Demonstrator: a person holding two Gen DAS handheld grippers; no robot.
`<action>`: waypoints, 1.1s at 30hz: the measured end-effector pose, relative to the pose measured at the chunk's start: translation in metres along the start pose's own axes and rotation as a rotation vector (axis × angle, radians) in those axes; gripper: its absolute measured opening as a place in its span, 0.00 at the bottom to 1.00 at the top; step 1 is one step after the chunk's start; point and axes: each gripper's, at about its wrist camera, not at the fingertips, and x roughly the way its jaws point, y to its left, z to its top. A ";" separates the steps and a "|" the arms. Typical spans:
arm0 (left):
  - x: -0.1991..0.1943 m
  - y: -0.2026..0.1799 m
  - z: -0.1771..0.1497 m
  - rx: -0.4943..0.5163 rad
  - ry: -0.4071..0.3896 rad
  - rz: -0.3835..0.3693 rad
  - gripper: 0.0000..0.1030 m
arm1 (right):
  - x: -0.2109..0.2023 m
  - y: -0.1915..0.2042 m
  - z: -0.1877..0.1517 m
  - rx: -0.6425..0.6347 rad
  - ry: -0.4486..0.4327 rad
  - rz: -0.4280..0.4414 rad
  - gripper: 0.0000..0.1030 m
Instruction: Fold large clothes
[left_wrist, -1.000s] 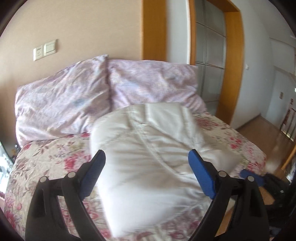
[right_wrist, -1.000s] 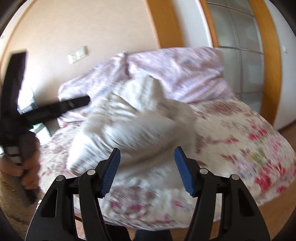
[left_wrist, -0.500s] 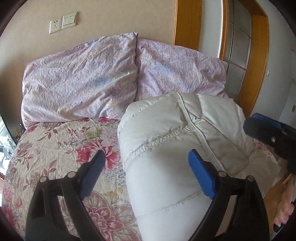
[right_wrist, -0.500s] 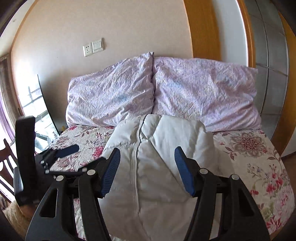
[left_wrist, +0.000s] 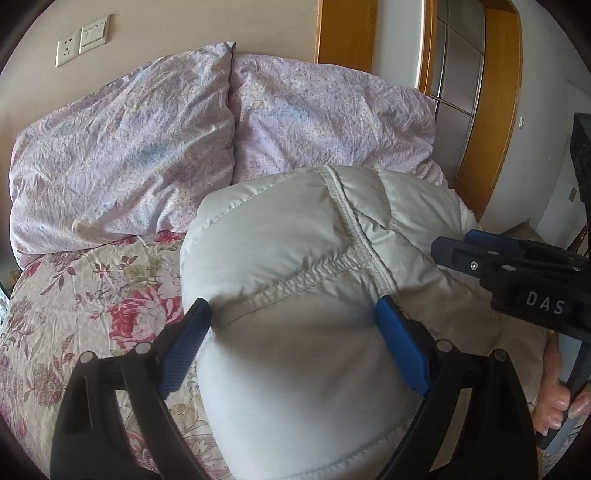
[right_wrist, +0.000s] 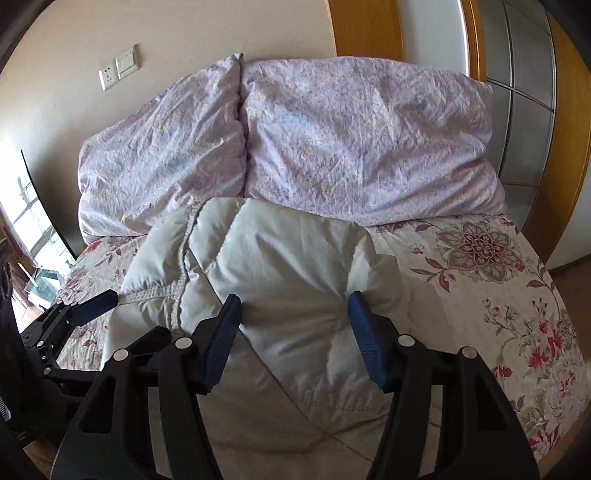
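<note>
A puffy white quilted jacket (left_wrist: 295, 258) lies bundled on the floral bedspread (left_wrist: 92, 280), its far end against the pillows. It also shows in the right wrist view (right_wrist: 291, 266). My left gripper (left_wrist: 291, 328) is open, its blue pads astride the jacket's near left part, low over it. My right gripper (right_wrist: 293, 325) is open, its pads astride the jacket's right part. The right gripper also shows from the side in the left wrist view (left_wrist: 517, 269), and the left one at the left edge of the right wrist view (right_wrist: 74, 314).
Two lilac pillows (left_wrist: 122, 147) (right_wrist: 369, 140) lean on the wall at the bed's head. A wooden door frame (left_wrist: 491, 110) and glass door stand to the right. The bed's right edge (right_wrist: 554, 332) drops to the floor. A window (right_wrist: 22, 206) is at the left.
Both grippers moved in and down over the jacket, now straddling it with open jaws. The jacket settled from a blurred, moving bundle to lying still on the bed.
</note>
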 end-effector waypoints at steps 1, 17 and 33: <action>0.003 -0.002 0.000 0.007 0.001 0.003 0.88 | 0.005 -0.006 -0.002 0.018 0.008 -0.008 0.60; 0.048 -0.028 -0.005 0.091 0.021 0.058 0.98 | 0.055 -0.048 -0.032 0.115 0.000 -0.004 0.60; 0.071 -0.034 -0.017 0.097 -0.012 0.105 0.98 | 0.086 -0.054 -0.042 0.102 0.009 0.007 0.61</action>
